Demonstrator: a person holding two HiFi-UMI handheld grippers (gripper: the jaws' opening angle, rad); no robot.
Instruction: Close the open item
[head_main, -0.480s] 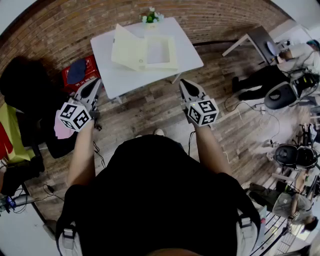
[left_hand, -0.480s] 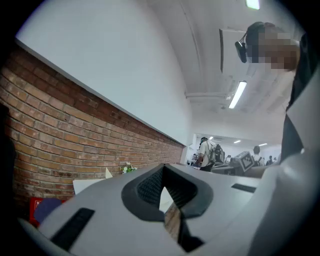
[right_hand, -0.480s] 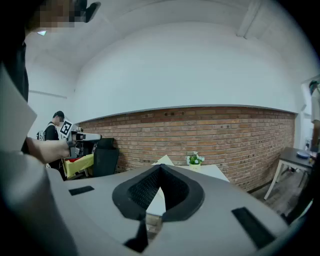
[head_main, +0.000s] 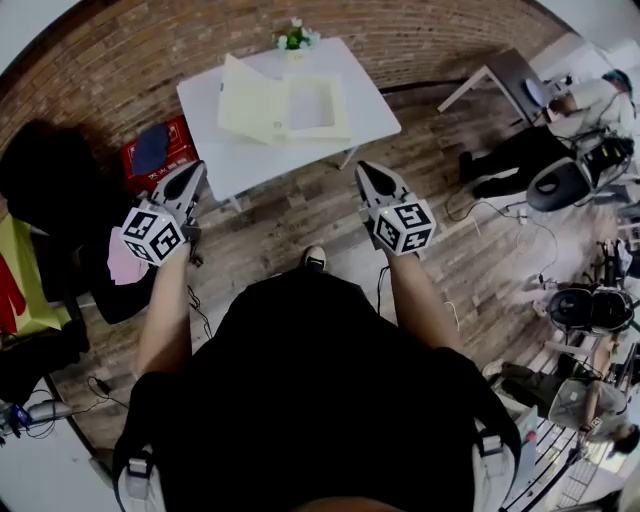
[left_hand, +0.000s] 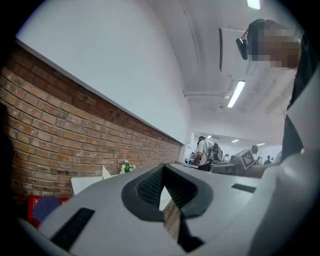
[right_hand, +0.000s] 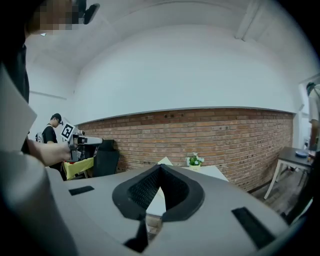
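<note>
We stand on the wood plank floor (head_main: 300, 215) facing a white table (head_main: 250, 160) that sits against the curved brick wall (head_main: 120, 60). We hold one gripper in each hand at about the same height, and both are well short of the table edge.

The left gripper (head_main: 192, 170) points level toward the table's near left corner. Its jaws are pressed together at the tips with nothing between them, and its marker cube (head_main: 150, 235) sits just ahead of our hand. The right gripper (head_main: 365, 168) tilts slightly downward and points at the table's near right side. Its ribbed pads also meet at the tips and it holds nothing. Its marker cube (head_main: 405, 225) faces up toward us.

The open item is a flat cream box (head_main: 285, 108) lying near the middle of the table, toward the far side. Its lid stands up on the left half, tilted back. The shallow tray on the right lies flat and shows a pale inside. Neither gripper touches the box, and both are well apart from it.

A small pot of white flowers (head_main: 293, 38) stands just beyond the box at the table's far edge, near the wall. On the floor to the left of the table is a red crate (head_main: 180, 135) with something blue resting on it. One shoe (head_main: 315, 258) shows on the floor between our two arms.
</note>
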